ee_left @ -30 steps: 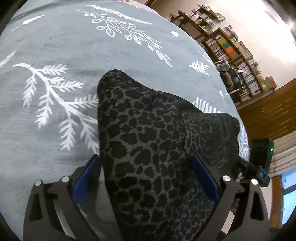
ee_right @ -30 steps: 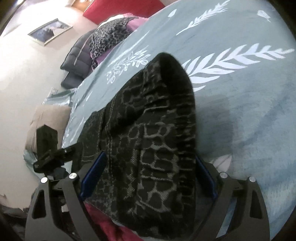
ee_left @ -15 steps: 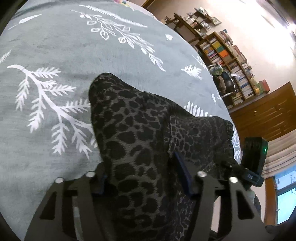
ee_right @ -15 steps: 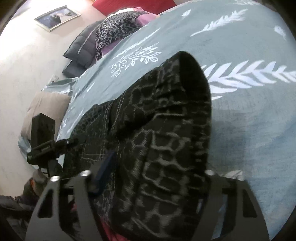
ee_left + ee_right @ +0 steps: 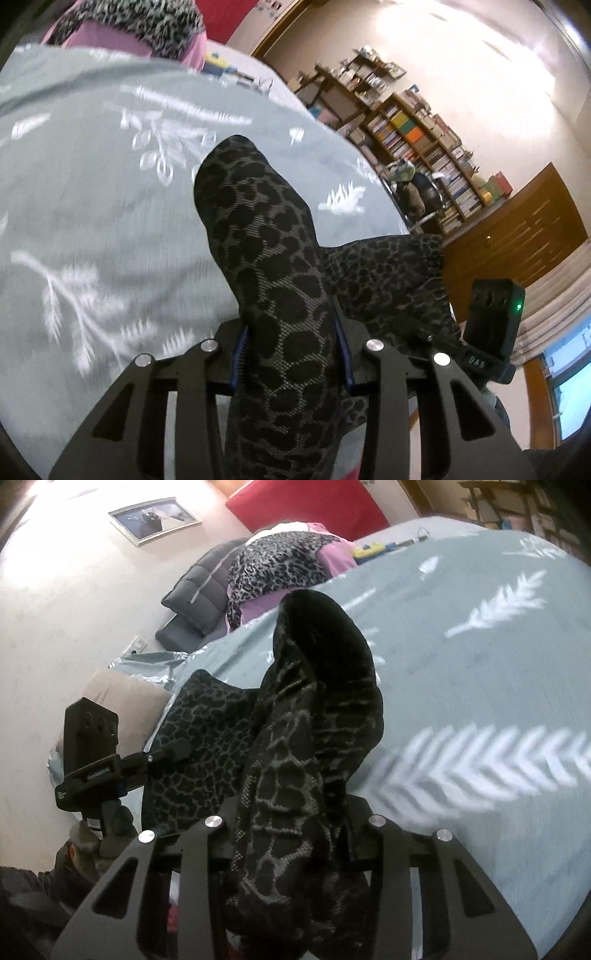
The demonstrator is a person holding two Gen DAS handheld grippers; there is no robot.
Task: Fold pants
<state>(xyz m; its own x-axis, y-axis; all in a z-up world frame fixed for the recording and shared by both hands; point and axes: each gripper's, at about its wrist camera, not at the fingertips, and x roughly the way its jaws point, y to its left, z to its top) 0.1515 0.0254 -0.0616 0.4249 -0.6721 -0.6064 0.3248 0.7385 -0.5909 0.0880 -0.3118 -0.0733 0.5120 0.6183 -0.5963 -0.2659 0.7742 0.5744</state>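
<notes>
Dark leopard-print pants [image 5: 266, 251] lie on a grey-green bedspread with white leaf prints [image 5: 92, 192]. My left gripper [image 5: 291, 354] has its jaws closing on one bunched edge of the pants, pads pressing the cloth and lifting it off the bed. In the right wrist view the pants [image 5: 314, 720] rise in a bunched fold. My right gripper [image 5: 295, 834] is likewise closing on that other edge, cloth pinched between its pads. Each wrist view shows the other gripper off to the side: the right gripper [image 5: 491, 328] and the left gripper [image 5: 92, 760].
A pile of clothes, pink and leopard-print [image 5: 284, 565], and a dark quilted cushion [image 5: 199, 594] sit at the head of the bed. Bookshelves [image 5: 417, 147] and a wooden cabinet [image 5: 517, 229] stand beyond the bed's far side. A beige pillow [image 5: 122, 701] lies by the bed edge.
Both grippers went from wide open around the pants edge to pinched on it. Both have risen, pulling the cloth up into bunched folds; the views now tilt up toward the room.
</notes>
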